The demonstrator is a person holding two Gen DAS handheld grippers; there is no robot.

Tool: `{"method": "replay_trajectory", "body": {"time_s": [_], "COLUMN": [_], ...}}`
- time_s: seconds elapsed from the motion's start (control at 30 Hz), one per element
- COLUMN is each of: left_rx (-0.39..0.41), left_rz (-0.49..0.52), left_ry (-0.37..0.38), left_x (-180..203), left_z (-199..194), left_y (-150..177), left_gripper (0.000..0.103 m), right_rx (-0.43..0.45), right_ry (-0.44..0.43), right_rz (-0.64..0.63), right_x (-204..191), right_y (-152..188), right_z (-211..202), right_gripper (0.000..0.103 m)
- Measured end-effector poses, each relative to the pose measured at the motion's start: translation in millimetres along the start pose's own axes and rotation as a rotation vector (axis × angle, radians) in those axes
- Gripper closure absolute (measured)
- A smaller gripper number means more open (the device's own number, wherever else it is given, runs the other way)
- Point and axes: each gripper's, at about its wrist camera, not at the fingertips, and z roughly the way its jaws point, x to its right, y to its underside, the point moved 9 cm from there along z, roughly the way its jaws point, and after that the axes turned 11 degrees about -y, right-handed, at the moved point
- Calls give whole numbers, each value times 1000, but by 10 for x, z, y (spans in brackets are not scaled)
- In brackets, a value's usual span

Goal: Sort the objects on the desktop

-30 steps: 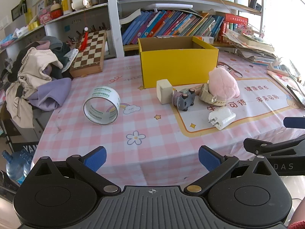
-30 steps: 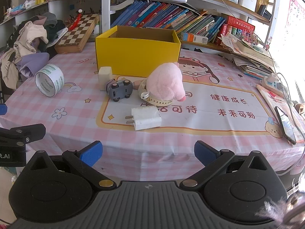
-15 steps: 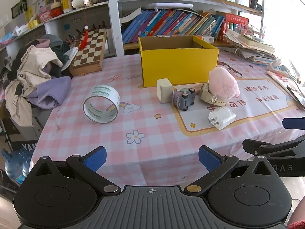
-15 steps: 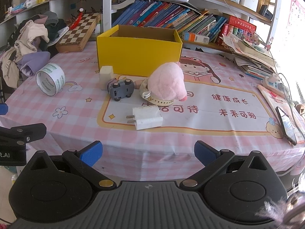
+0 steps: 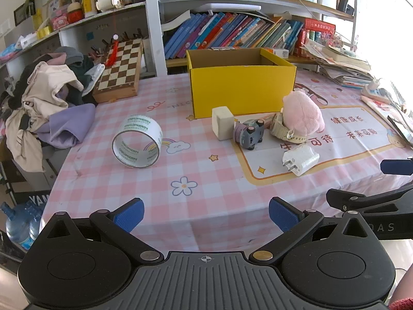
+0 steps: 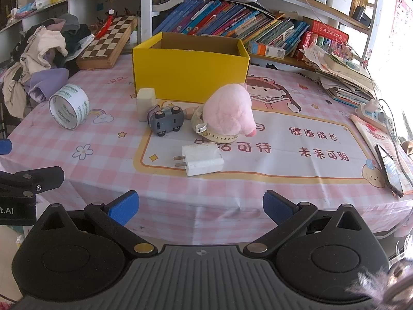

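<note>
Left gripper (image 5: 205, 213): jaws wide, empty, bottom of frame before the table edge. Right gripper (image 6: 200, 206): likewise wide, empty. Yellow box (image 5: 242, 90): upper centre, open. Below it: cream block (image 5: 222, 126), toy car (image 5: 249, 133), pink plush (image 5: 302, 113), charger (image 5: 300, 159). Tape roll (image 5: 138, 142): centre left. Right view alone shows a phone (image 6: 389, 169) at right edge; left view alone, water bottles (image 5: 19, 224) at lower left.
</note>
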Motion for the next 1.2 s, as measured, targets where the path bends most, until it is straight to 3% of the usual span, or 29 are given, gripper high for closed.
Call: {"method": "replay_trajectory", "body": {"time_s": [1.2], "left_rx": [-21], "left_rz": [20], "left_ry": [20], "left_x": [9], "left_z": [79], "left_y": [16], "left_gripper": [0], "right_rx": [-8], "right_ry": [0], "right_rz": [-1], "right_x": [5], "right_y": [-11], "right_z": [45], "right_gripper": [0]}}
